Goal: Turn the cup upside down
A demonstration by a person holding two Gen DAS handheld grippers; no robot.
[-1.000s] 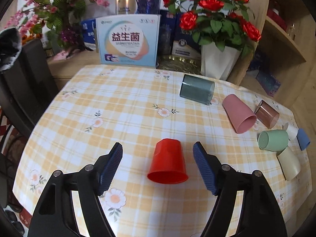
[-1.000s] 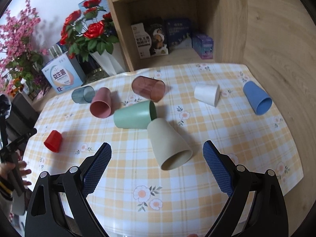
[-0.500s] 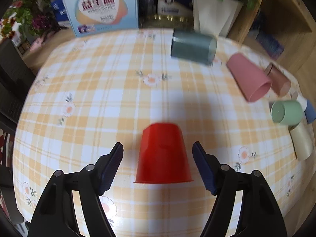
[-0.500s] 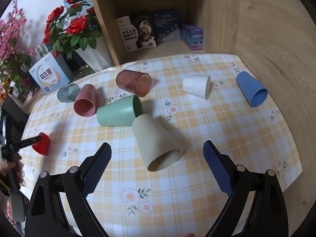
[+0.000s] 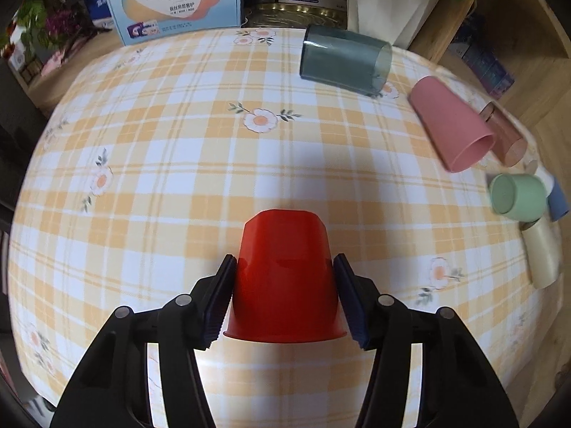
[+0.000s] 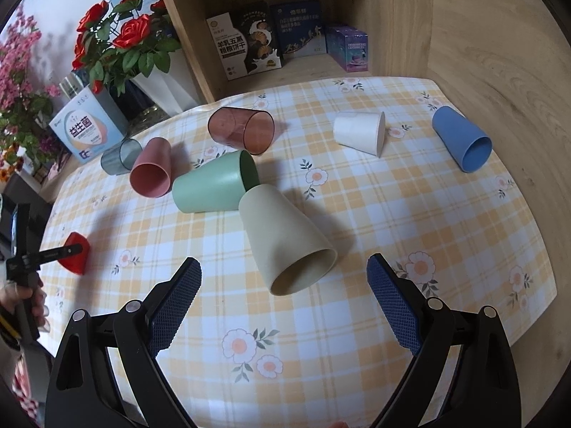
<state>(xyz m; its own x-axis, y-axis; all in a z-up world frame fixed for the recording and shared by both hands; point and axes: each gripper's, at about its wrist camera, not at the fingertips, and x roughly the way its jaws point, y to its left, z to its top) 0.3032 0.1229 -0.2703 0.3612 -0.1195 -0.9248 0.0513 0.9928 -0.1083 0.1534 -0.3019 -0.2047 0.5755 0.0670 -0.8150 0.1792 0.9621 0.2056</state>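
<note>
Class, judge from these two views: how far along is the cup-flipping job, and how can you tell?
Done: the red cup stands mouth-down on the checked tablecloth. In hand: the left gripper has its pads against that cup's sides. Left: seven cups lie on their sides, the beige cup nearest the open, empty right gripper.

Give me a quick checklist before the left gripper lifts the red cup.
1. Left gripper fingers on both sides of red cup: ok.
2. Firm contact on both pads: cannot tell.
3. Red cup rim down on tablecloth: ok.
4. Nearest neighbours, pink cup and green cup, apart from red cup: ok.
5. Right gripper open, holding nothing: ok.
6. Beige cup lying on its side, untouched: ok.
</note>
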